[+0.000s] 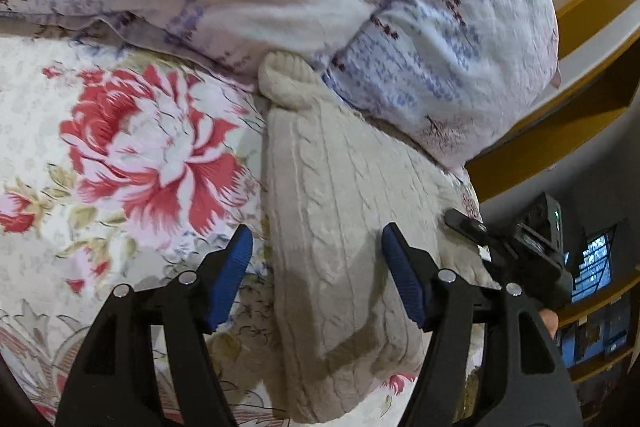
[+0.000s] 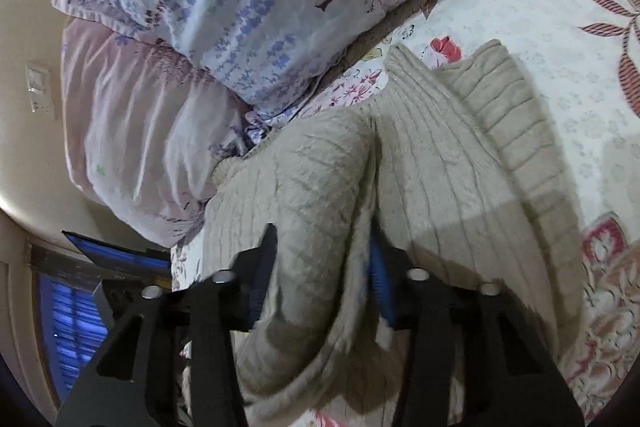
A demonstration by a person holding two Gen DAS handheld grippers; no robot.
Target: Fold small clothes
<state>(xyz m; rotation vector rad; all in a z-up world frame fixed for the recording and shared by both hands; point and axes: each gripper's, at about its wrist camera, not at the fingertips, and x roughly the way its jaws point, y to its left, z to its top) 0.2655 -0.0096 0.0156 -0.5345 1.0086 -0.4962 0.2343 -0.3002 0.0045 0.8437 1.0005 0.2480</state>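
A cream cable-knit sweater (image 1: 344, 211) lies folded into a long strip on the floral bedsheet (image 1: 132, 147). My left gripper (image 1: 316, 267) hovers over its near end with the jaws wide open and nothing between the blue pads. The right gripper shows at the right edge of the left wrist view (image 1: 520, 247). In the right wrist view the sweater (image 2: 440, 167) is bunched, and my right gripper (image 2: 324, 275) has a thick fold of it between its fingers. The ribbed hem (image 2: 508, 115) lies toward the upper right.
Pillows in lavender-print covers (image 1: 440, 39) press against the far end of the sweater; they also show in the right wrist view (image 2: 224, 7). A wooden bed frame (image 1: 560, 143) and a window (image 1: 592, 263) are at the right. Bedsheet (image 2: 560, 47) spreads to the right.
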